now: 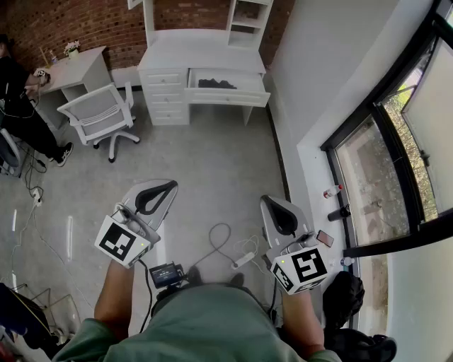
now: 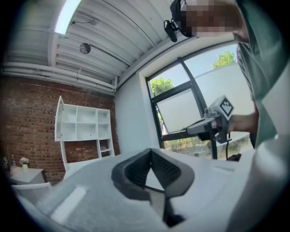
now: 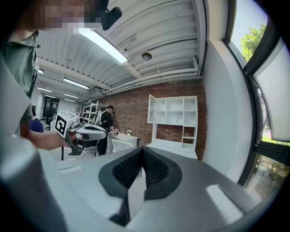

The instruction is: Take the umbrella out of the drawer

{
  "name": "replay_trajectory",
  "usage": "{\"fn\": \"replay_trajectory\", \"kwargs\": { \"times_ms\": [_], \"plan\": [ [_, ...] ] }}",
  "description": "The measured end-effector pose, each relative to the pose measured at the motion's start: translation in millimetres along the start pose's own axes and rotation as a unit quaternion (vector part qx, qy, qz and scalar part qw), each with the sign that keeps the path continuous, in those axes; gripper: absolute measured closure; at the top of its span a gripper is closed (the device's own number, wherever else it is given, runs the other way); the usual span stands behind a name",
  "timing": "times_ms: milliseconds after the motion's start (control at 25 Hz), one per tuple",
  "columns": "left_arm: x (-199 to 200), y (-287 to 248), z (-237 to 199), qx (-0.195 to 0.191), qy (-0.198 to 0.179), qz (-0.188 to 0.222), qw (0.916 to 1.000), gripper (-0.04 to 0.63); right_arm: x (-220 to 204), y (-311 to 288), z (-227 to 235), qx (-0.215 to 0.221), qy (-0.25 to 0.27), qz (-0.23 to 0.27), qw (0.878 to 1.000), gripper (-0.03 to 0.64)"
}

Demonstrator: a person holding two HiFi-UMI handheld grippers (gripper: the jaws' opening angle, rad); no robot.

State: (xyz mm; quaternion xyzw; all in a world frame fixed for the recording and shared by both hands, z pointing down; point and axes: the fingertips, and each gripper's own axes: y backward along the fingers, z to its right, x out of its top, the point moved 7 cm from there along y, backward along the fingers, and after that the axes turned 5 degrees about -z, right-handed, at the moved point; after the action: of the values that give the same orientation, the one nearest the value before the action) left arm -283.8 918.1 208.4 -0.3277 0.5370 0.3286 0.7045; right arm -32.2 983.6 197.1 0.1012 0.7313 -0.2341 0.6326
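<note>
Approach step: left gripper (image 1: 158, 195) and right gripper (image 1: 284, 216) were both closed, empty. Dark thing, prob. the umbrella (image 1: 213, 84), lay in the open drawer (image 1: 228, 97) at 12 o'clock, well apart. Next needed: walk fwd, open jaws

Rough red brick wall (image 1: 85, 25), matt white drawer (image 1: 228, 97) (painted, by the look), smooth grey floor (image 1: 212, 162).

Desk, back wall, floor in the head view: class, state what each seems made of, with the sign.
Desk: probably painted wood or board; matt white, flat panel fronts. Back wall: red brick; mortar joints show. Floor: likely concrete or a grey coating; seamless, mottled.
</note>
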Motion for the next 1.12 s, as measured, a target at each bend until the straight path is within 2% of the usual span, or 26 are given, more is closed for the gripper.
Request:
{"fn": "replay_trajectory", "kwargs": {
  "times_ms": [520, 840, 1120],
  "plan": [
    [-2.4, 7.1, -4.4, -0.010, 0.001, 0.001, 0.9999, 0.595, 1.7, -5.1, -14.6, -0.002, -0.001, -0.003, 1.000, 0.611],
    [-7.4, 14.9, -16.2, -0.011, 0.003, 0.006, 0.9999, 0.595, 4.0, -18.9, -21.5, -0.005, -0.035, 0.017, 0.999, 0.609],
    [-10.4, 13.4, -21.7, -0.011, 0.008, 0.008, 0.9999, 0.595, 4.8, -27.1, -23.3, -0.002, -0.036, 0.011, 0.999, 0.609]
  ]
}}
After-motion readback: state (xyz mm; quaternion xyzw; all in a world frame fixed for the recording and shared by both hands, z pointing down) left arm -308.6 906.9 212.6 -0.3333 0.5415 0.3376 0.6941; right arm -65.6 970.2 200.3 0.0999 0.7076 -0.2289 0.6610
